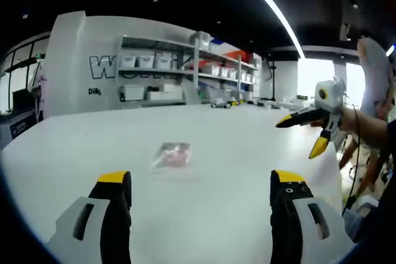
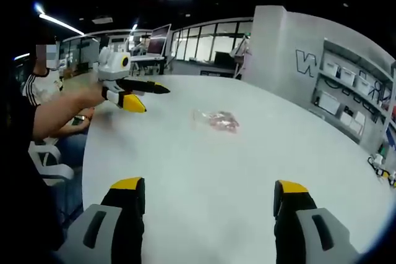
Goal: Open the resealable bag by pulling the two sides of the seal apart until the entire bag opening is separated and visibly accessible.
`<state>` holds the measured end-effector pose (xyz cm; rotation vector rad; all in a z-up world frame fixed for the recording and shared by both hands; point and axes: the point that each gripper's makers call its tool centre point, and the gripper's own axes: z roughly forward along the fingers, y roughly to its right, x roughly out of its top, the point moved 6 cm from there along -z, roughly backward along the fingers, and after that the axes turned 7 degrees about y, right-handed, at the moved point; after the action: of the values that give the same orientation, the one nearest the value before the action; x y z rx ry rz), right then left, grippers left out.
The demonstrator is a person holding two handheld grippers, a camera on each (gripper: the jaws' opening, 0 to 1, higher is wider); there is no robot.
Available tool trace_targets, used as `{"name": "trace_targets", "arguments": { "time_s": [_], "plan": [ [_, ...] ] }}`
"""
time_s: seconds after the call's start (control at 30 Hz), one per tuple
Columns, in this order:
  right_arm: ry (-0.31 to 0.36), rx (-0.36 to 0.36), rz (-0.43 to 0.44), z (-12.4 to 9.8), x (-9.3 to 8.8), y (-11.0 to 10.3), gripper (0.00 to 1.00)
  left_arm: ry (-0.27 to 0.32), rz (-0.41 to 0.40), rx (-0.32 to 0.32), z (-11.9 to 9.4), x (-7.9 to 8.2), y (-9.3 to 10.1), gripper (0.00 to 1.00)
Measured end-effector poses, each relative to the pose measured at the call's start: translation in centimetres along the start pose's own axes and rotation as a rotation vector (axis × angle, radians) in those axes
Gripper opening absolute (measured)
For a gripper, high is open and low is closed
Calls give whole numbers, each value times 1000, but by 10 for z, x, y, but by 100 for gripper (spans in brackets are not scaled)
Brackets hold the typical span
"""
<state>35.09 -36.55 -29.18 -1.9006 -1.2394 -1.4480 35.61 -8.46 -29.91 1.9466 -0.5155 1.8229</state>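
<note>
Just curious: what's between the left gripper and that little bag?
Only bare white table lies between the left gripper and the bag, per the left gripper view.

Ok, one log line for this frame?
stage: pre-grasp | bag: flat on table, untouched | left gripper: open | right gripper: open

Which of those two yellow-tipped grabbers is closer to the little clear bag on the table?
Hard to call; the left gripper looks slightly nearer, facing the bag straight on. The right gripper sits farther back. Both are open, neither touching it.
</note>
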Motion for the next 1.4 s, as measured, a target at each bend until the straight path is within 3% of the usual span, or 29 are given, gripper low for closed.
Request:
{"name": "trace_targets", "arguments": {
  "time_s": [1.4],
  "plan": [
    [-4, 2, -6, 13, 6, 7, 85, -9, -1, 4, 25, -15, -14, 88]
  ]
}}
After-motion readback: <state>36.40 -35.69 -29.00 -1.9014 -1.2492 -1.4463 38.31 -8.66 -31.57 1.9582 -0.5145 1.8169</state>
